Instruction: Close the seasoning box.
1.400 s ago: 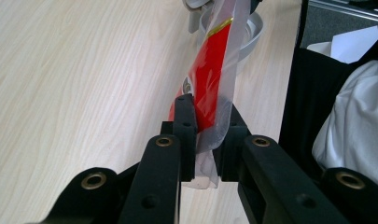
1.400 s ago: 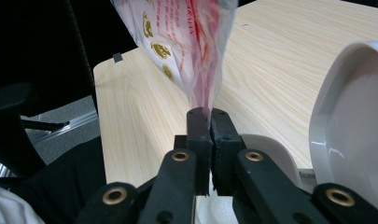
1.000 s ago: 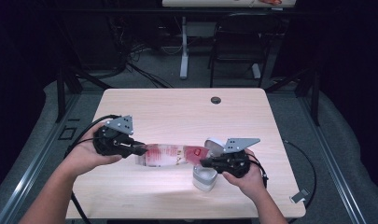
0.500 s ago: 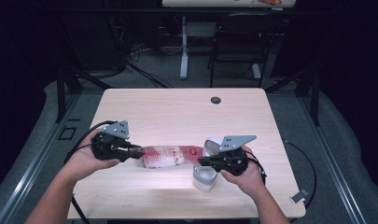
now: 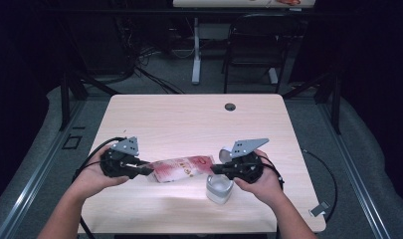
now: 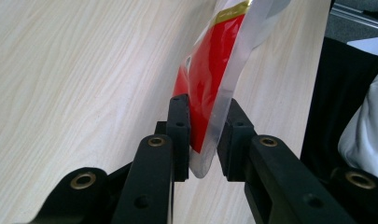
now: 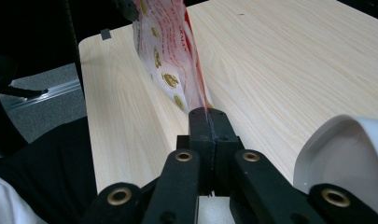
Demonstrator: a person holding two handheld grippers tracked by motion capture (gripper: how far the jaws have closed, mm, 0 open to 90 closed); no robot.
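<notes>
high view: above the near side, facing forward and down over the whole table [image 5: 189, 114] | left gripper view: close, low over the tabletop, along its own jaws | right gripper view: close, along its jaws | shared: red packet [image 5: 181, 168] [image 6: 203, 79] [image 7: 170, 56]
</notes>
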